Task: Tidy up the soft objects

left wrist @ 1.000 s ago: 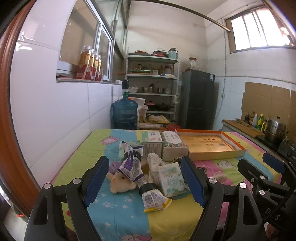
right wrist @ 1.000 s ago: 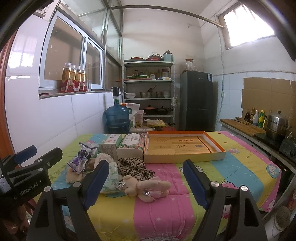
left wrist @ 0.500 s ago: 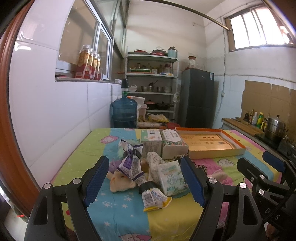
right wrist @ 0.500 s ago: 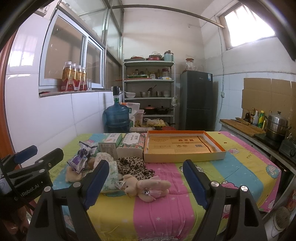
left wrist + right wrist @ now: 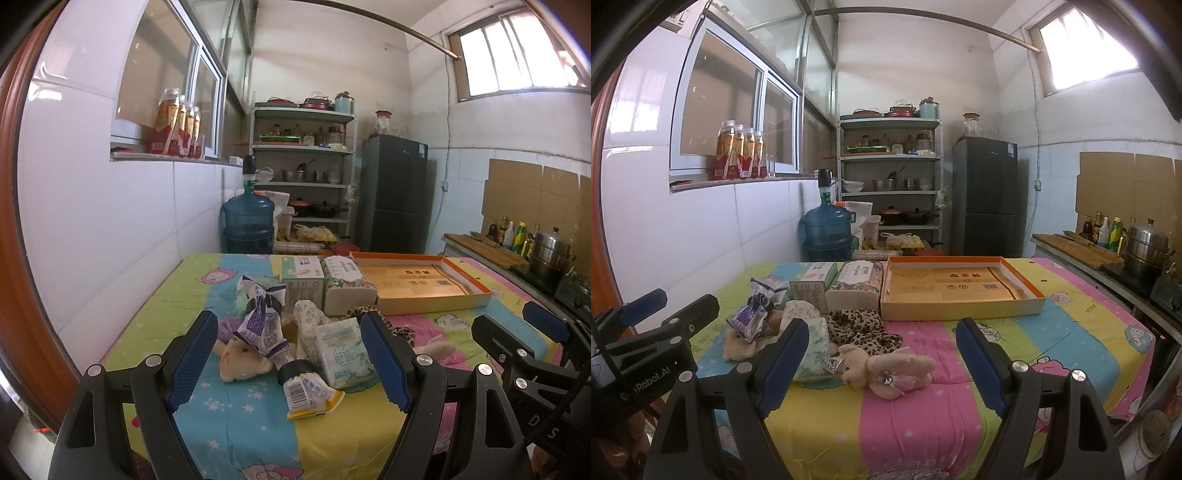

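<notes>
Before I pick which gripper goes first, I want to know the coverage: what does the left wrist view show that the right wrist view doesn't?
Only the left wrist view shows the yellow-edged barcode packet at the pile's near edge. Only the right wrist view shows the pink plush bear whole, lying between the open right gripper fingers. Both show the orange box, the leopard cloth, the tissue pack and the purple wrapper. The left gripper is open too.

Left gripper [image 5: 288,354] held above near table edge, jaws wide apart, nothing between them. Landmark: orange tray [image 5: 421,284], far right on striped cloth [image 5: 229,417]. Left of tray, two tissue boxes [image 5: 327,282]. Nearer than tray: purple packet [image 5: 260,326], cream plush toy [image 5: 240,360], white tissue pack [image 5: 343,352], leopard-print fabric [image 5: 397,328].
</notes>
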Demonstrator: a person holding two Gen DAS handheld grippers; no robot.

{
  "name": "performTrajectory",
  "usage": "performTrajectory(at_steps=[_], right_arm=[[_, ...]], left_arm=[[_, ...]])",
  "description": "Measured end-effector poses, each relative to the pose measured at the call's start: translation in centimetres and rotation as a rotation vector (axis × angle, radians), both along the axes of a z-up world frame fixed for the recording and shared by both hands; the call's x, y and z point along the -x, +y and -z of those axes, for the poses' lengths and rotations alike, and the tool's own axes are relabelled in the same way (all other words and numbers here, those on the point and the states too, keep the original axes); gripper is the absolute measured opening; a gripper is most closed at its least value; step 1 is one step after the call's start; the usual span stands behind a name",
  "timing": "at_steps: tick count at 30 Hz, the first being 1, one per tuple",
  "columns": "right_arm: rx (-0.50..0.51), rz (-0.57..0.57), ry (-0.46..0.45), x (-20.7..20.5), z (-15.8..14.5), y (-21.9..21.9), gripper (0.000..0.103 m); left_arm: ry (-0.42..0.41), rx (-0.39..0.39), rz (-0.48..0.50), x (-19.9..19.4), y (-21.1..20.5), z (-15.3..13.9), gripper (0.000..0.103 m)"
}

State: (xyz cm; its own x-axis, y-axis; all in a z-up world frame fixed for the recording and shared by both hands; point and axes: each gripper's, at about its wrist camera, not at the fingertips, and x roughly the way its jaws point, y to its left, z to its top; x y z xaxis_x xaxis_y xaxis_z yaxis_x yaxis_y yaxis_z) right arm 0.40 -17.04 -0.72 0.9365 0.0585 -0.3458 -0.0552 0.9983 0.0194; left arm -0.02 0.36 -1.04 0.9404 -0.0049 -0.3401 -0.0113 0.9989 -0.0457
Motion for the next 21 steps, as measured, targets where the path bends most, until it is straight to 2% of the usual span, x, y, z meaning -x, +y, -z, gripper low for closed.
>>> performTrajectory(at_steps=[21], right_arm=[[0.003, -0.013, 0.02, -0.4, 0.5, 1.0, 0.082]], left_arm=[[0.007, 0.002, -0.005, -0.2, 0.7, 0.5, 0.081]])
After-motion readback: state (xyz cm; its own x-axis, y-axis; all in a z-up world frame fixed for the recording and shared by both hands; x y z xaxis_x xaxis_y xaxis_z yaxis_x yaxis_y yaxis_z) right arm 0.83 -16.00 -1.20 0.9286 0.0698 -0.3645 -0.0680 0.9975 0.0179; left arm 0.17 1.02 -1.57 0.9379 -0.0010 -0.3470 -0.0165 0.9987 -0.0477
